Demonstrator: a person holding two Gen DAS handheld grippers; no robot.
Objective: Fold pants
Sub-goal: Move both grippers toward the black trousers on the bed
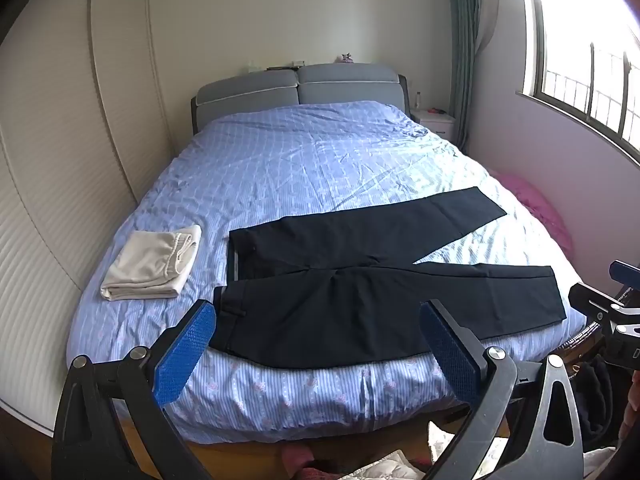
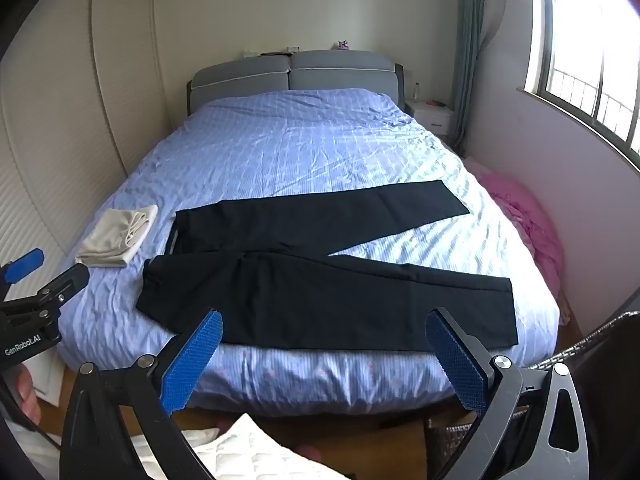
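— Near the bed's (image 1: 280, 152) front edge I see the black pants (image 1: 360, 288) spread flat, waistband toward the left edge, legs splayed in a V toward the right.
— Room?
— A folded cream cloth (image 1: 152, 264) by the left edge; beyond, bare sheet. My left hand-held gripper (image 1: 316, 344) and right hand-held gripper (image 2: 324, 348) gape wide, empty.

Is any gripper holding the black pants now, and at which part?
Nothing is held. The left gripper and right gripper are open above the bed edge, not touching the pants.
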